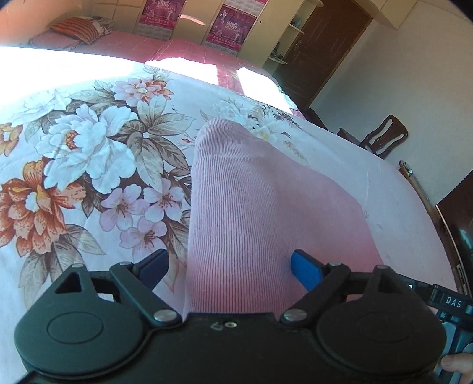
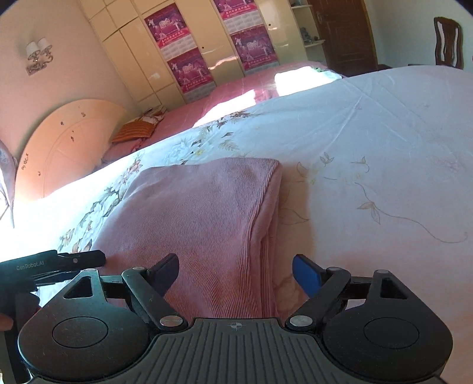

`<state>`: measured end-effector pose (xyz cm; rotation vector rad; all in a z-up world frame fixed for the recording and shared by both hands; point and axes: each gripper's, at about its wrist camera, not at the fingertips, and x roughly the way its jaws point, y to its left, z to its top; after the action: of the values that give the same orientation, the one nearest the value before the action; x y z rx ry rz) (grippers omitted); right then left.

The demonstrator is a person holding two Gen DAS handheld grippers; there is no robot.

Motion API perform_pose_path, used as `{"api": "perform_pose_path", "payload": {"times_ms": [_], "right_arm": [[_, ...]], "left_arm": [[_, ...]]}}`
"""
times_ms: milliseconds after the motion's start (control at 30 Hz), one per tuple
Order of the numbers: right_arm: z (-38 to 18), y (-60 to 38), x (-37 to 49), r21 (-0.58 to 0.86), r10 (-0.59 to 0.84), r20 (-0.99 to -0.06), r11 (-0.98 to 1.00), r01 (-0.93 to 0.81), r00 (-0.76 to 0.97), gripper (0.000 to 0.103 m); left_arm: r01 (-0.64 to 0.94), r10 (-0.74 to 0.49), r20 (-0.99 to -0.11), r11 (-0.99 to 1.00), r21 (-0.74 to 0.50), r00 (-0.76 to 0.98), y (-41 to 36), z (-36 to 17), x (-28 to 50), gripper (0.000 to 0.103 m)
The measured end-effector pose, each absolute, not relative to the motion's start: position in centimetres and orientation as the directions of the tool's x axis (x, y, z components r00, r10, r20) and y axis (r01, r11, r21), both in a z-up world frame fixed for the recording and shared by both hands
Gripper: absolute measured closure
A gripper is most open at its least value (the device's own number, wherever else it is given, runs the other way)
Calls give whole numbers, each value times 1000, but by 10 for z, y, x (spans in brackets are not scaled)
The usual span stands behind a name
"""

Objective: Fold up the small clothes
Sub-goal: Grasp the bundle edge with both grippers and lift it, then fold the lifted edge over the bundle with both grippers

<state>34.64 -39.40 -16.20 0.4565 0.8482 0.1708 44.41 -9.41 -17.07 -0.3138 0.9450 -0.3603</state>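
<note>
A pink ribbed garment lies folded on the floral bedspread. My left gripper hovers open over its near end, with the left finger off the cloth's edge and the blue right finger above the cloth. In the right wrist view the garment shows stacked layers along its right fold. My right gripper is open over the near right corner, its pads off the fabric. The left gripper's body shows at the left edge.
The bedspread stretches pale and flat to the right of the garment. Behind it are a pink-sheeted bed with a striped pillow, a cream wardrobe with posters, a wooden chair and a brown door.
</note>
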Motion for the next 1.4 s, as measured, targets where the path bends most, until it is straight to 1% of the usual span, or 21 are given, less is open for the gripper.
{"api": "perform_pose_path", "payload": {"times_ms": [100,167,200,267,300,333,367,400,433,567,633,700,733,1033,1200,1400], "right_arm": [[-178,-405,361,517,370,-682,854,58,631,20],[-185,-408,366,536,388,-675,843,55,628,21],[-185,-408,369,538,392,-667,842,46,633,21],[-185,-408,371,547,404,-660,837,36,633,23],[-186,-407,372,561,418,-660,827,38,624,44],[-189,-407,372,577,434,-662,815,47,611,67],[-190,-409,370,600,450,-653,799,53,609,68],[-190,-409,369,603,452,-651,796,55,610,71],[-190,-411,368,606,454,-650,793,55,609,71],[-191,-413,370,609,456,-642,792,48,616,71],[-185,-408,368,594,449,-652,803,44,610,72],[-180,-405,363,618,477,-634,786,27,608,79],[-177,-405,360,624,483,-627,781,22,612,79],[-140,-390,342,663,525,-563,748,-31,638,80],[-125,-354,335,672,544,-540,738,-60,643,80],[-109,-277,348,666,562,-525,739,-104,639,80]], "left_arm": [[152,-485,-711,864,-480,510,-95,-183,454,20],[174,-499,-703,858,-483,507,-99,-187,456,24],[185,-502,-702,858,-480,505,-102,-188,457,25],[198,-507,-702,856,-477,500,-106,-189,459,31],[199,-511,-701,854,-481,497,-106,-188,459,36],[195,-516,-701,850,-489,492,-106,-187,460,43],[195,-522,-698,846,-497,490,-105,-184,459,48],[198,-528,-694,843,-501,489,-104,-182,459,54],[202,-530,-692,841,-502,489,-103,-180,459,56],[191,-506,-701,855,-481,502,-109,-187,463,56],[198,-486,-705,869,-453,517,-114,-180,460,62],[225,-474,-703,878,-422,530,-118,-172,455,66],[239,-471,-703,881,-409,534,-118,-168,452,67],[308,-500,-665,866,-394,555,-114,-134,437,70],[328,-493,-649,870,-368,580,-85,-116,425,70],[316,-476,-629,879,-357,615,-6,-97,418,70]]}}
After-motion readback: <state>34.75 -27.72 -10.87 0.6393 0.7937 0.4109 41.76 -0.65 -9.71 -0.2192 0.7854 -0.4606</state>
